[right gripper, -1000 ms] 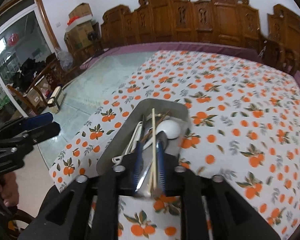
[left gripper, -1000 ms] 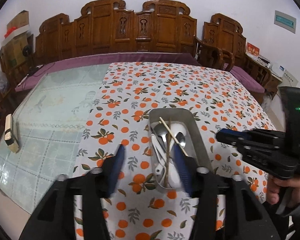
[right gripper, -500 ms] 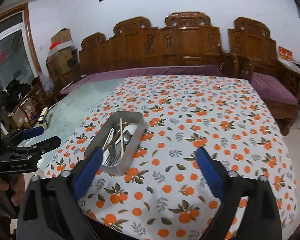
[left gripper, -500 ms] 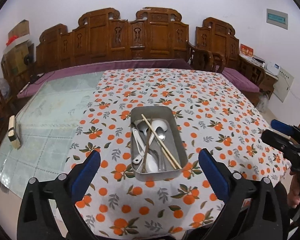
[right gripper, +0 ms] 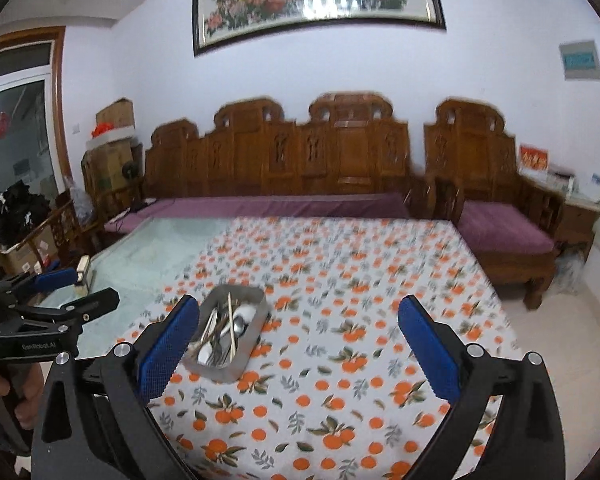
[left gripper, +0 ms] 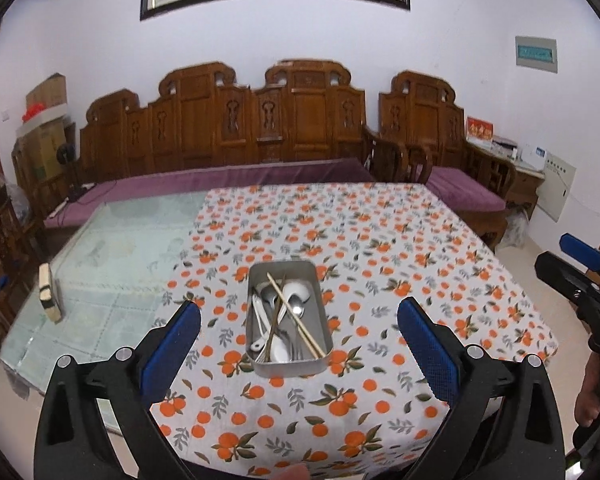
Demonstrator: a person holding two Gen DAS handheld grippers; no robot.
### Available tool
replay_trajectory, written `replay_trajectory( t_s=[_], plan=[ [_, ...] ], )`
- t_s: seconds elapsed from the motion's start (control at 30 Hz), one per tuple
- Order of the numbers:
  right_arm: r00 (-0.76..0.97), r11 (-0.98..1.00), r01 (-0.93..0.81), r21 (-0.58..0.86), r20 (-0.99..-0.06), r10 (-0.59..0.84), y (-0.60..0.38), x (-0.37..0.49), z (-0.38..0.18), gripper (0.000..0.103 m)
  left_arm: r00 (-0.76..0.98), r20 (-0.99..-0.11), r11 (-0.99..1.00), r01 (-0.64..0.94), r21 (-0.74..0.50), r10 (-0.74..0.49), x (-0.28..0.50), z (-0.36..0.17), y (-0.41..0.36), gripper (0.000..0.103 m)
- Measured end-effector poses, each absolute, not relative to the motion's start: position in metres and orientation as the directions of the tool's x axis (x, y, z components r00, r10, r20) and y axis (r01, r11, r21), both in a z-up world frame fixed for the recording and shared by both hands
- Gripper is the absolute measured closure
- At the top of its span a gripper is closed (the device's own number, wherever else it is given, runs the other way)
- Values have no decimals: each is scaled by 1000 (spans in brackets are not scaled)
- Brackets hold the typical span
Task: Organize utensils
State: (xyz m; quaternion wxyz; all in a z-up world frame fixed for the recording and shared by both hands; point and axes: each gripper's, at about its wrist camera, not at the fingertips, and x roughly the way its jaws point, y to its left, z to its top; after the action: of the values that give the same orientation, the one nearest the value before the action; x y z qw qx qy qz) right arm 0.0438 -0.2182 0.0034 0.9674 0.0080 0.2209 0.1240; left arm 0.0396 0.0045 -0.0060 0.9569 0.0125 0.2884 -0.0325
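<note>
A metal tray (left gripper: 286, 365) stands on the orange-print tablecloth (left gripper: 380, 264) near the table's front edge. It holds several metal spoons (left gripper: 296, 307), a white spoon (left gripper: 278, 347) and wooden chopsticks (left gripper: 296, 318). The tray also shows in the right wrist view (right gripper: 242, 364). My left gripper (left gripper: 298, 344) is open and empty, held back above the table's front edge. My right gripper (right gripper: 298, 346) is open and empty, to the right of the tray. Each gripper appears at the edge of the other's view.
The left part of the table is bare glass (left gripper: 120, 256) with a small block (left gripper: 49, 294) on its left edge. A carved wooden bench with purple cushions (left gripper: 228, 176) stands behind the table. A wooden armchair (right gripper: 496, 224) stands at the back right.
Both grippers have opened wide and pulled back and up from the tray. A second ago the right was shut over the utensils in the tray; the utensils now lie in the tray.
</note>
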Motion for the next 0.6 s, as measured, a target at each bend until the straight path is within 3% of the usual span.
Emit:
replay_trajectory(
  t_s=[0.23, 0.6],
  plan=[
    [907, 976, -207, 61, -361, 215, -226, 21, 28, 3, 873, -485, 998, 56, 0, -49, 18, 22, 3, 8],
    [910, 978, -200, 68, -356, 211, -226, 15, 30, 3, 895, -445, 999, 50, 14, -39, 6, 33, 0, 8]
  ],
)
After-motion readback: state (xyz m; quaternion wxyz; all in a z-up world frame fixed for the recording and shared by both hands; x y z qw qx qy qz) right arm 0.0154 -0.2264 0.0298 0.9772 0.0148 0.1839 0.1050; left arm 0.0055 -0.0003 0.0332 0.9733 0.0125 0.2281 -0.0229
